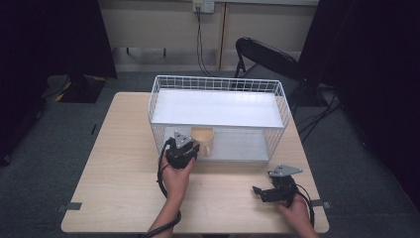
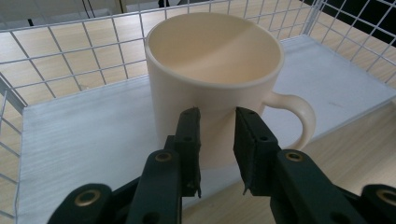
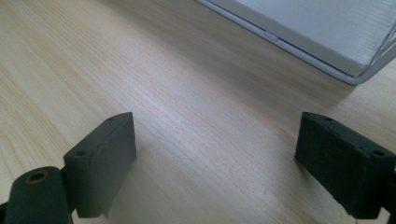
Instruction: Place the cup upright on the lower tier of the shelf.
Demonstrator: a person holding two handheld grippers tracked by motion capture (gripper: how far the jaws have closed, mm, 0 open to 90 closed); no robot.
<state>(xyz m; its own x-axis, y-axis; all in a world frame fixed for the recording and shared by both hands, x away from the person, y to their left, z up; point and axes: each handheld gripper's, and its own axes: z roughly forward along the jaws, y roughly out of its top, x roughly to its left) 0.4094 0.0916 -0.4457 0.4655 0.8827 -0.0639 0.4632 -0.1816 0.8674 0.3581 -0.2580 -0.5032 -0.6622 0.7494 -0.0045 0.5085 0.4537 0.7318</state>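
Observation:
A cream mug (image 1: 202, 140) (image 2: 215, 60) stands upright on the white floor of a wire basket (image 1: 218, 79) (image 2: 70, 51), near its open front, with its handle to the right in the left gripper view. My left gripper (image 1: 194, 145) (image 2: 217, 112) points at the mug's side wall from just in front. Its jaws stand close together with a narrow gap, and nothing is between them. My right gripper (image 1: 257, 191) (image 3: 215, 140) lies low over the wooden table (image 1: 124, 163) at the front right, jaws wide open over bare wood.
The basket has a white shelf on top and wire walls at the sides and back. A corner of its base (image 3: 327, 51) lies ahead of the right gripper. A black folding chair (image 1: 262, 54) stands behind the table.

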